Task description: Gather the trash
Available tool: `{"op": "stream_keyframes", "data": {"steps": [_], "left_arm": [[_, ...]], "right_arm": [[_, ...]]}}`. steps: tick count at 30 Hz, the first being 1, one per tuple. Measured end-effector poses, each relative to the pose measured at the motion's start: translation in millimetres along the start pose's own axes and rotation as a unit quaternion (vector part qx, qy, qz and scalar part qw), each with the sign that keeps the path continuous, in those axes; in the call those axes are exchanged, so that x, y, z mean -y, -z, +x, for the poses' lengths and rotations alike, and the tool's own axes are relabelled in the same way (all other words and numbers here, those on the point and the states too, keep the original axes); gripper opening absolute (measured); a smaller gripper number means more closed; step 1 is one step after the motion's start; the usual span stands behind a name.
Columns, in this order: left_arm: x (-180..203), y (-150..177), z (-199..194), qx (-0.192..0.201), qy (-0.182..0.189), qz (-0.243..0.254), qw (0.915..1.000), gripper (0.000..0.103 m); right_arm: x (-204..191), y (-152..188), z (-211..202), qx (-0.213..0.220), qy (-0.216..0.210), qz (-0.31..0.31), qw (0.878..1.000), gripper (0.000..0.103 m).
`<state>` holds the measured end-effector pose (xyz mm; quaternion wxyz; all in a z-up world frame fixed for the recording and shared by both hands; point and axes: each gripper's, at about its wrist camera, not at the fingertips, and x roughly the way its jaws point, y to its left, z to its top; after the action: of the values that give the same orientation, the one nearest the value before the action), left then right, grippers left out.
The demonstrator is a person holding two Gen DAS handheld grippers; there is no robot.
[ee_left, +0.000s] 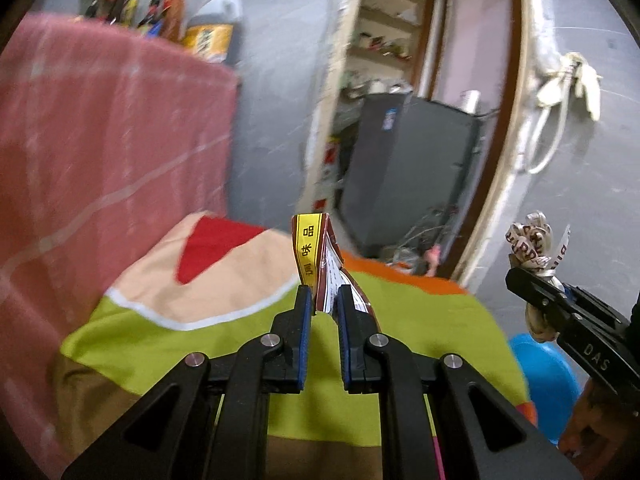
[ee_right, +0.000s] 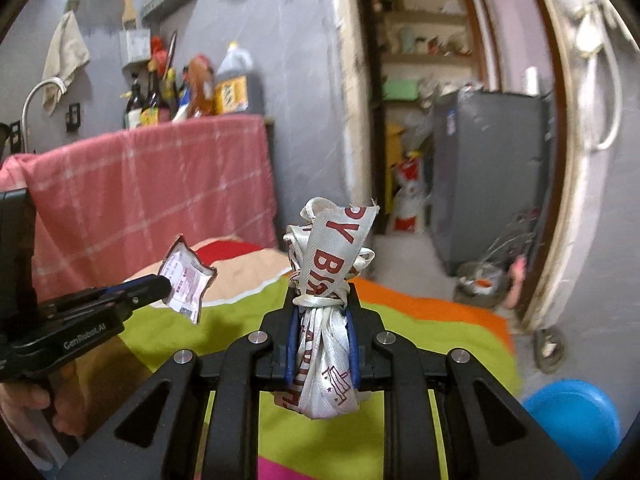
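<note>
My left gripper [ee_left: 324, 294] is shut on a flattened seasoning packet [ee_left: 316, 256], brown with a yellow printed stripe, held upright above the colourful cloth. The packet also shows in the right wrist view [ee_right: 186, 280], pinched at the left gripper's tip [ee_right: 162, 286]. My right gripper [ee_right: 320, 300] is shut on a knotted bundle of white ribbon with red lettering [ee_right: 328, 280], held above the cloth. The ribbon bundle [ee_left: 530, 248] and right gripper [ee_left: 528, 280] show at the right of the left wrist view.
A cloth in green, orange, red and beige [ee_left: 400, 320] covers the surface below. A pink checked cloth [ee_left: 100, 140] hangs at left under bottles [ee_right: 192, 92]. A blue basin [ee_right: 572, 416] sits on the floor right. A doorway with a grey cabinet [ee_left: 404, 168] lies beyond.
</note>
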<state>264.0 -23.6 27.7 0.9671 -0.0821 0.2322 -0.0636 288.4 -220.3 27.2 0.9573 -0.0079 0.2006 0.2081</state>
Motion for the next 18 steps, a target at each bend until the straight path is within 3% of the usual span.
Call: {"op": "stream_keyframes", "data": {"steps": [6, 7, 10, 13, 18], "left_arm": [[60.5, -3.1, -14.3, 0.039, 0.049, 0.023, 0.9977, 0.007], [74.0, -2.5, -15.6, 0.044, 0.06, 0.027, 0.9969, 0.0], [106.1, -0.9, -17.2, 0.044, 0.085, 0.041, 0.9945, 0.0], [135.2, 5.2, -7.0, 0.026, 0.107, 0.052, 0.9926, 0.0], [137.4, 24.8, 12.6, -0.043, 0.121, 0.049, 0.9905, 0.0]], "right_arm": [[34.0, 0.5, -61.6, 0.044, 0.051, 0.01, 0.998, 0.017], [39.6, 1.6, -70.4, 0.049, 0.059, 0.011, 0.997, 0.017], [58.2, 6.3, -94.6, 0.058, 0.085, 0.017, 0.994, 0.017], [79.7, 15.0, -111.6, 0.054, 0.104, 0.033, 0.993, 0.017], [110.8, 39.9, -124.2, 0.038, 0.118, 0.065, 0.99, 0.017]]}}
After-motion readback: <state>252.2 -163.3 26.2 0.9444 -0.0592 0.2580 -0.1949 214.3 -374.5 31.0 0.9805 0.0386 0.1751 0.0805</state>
